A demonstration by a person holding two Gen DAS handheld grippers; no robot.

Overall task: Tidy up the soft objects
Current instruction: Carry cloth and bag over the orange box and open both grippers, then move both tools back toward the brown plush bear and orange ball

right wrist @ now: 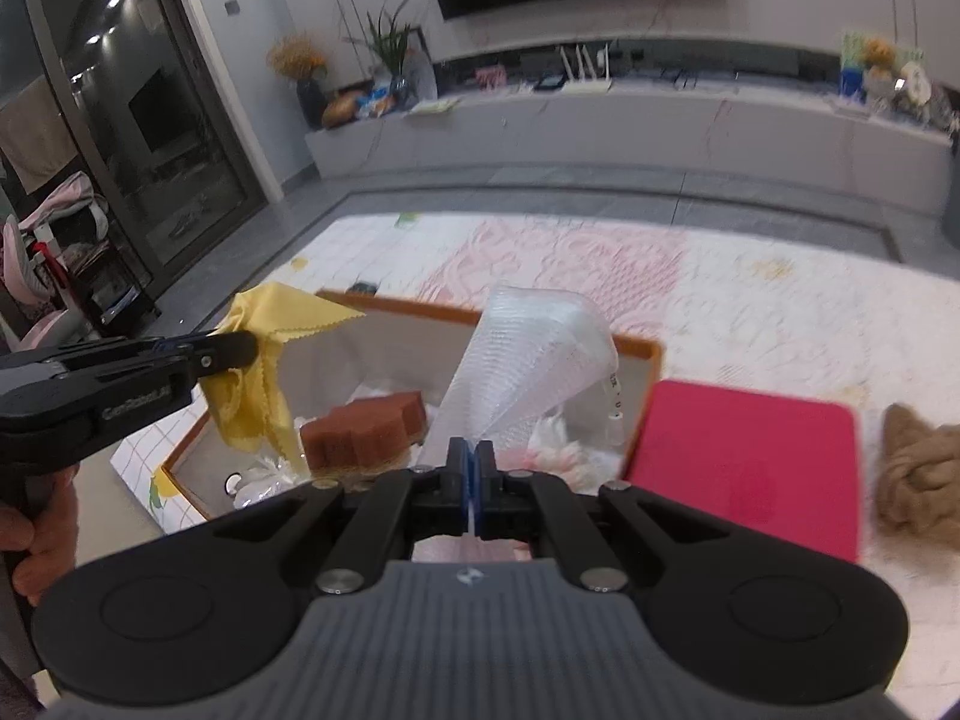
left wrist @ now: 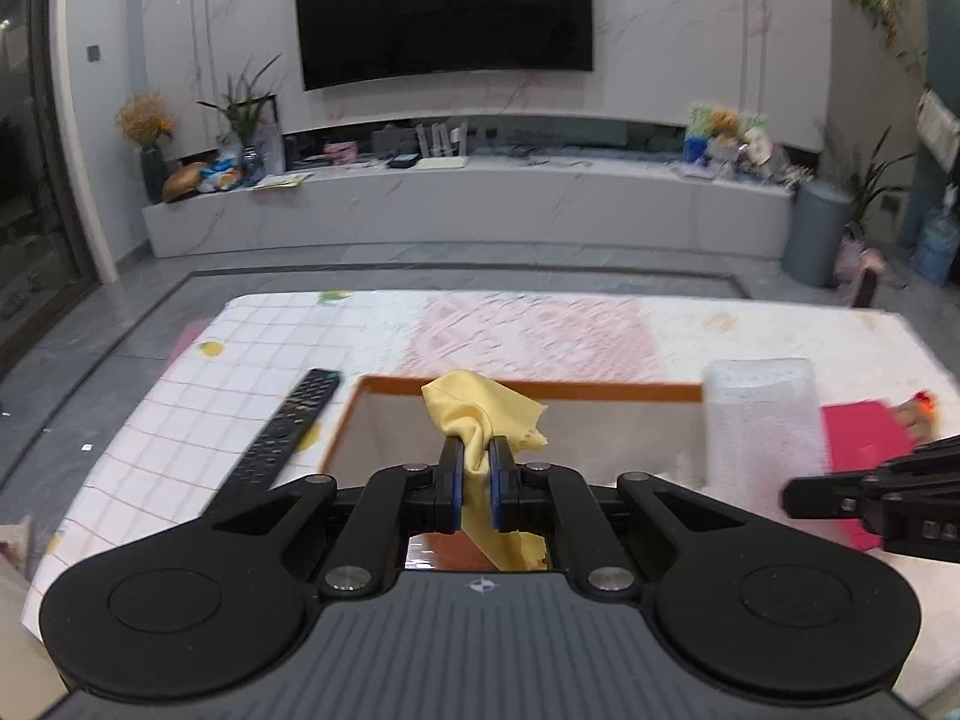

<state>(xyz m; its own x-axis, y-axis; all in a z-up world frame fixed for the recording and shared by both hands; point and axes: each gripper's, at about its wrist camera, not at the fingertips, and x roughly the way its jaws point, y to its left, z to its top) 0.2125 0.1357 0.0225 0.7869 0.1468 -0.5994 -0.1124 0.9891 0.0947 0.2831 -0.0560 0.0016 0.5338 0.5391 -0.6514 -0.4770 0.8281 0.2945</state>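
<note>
**Two claws, two soft things over the box**

We saw the left claw point(left wrist: 475, 450) pinching a yellow cloth point(left wrist: 480, 414), its blue-lined fingers pressed on the bunched fabric, with one end of the cloth standing up ahead of the tips and the other hanging down behind them. From the right wrist view, the cloth hung over the left end of an orange-rimmed box point(right wrist: 651, 354).

The right claw point(right wrist: 471, 450) was pressed together on a thin edge of a white mesh bag point(right wrist: 528, 348), which stood up from the tips above the box. In the left wrist view this bag point(left wrist: 762, 414) appeared at the right end of the box point(left wrist: 528, 385).

Inside the box lay a brown sponge point(right wrist: 366, 426) and some white fluffy material we could not identify.

The box sat on a counter covered with a white and pink patterned cloth point(left wrist: 540, 324). A black remote control point(left wrist: 285, 432) lay just beside the box's left side. A red pad point(right wrist: 750, 468) lay just beside its right side, and a tan crumpled cloth point(right wrist: 918, 474) lay beyond the pad toward the counter's right edge.

A hand point(right wrist: 36, 534) held the left claw's grip at the left border of the right wrist view.
</note>
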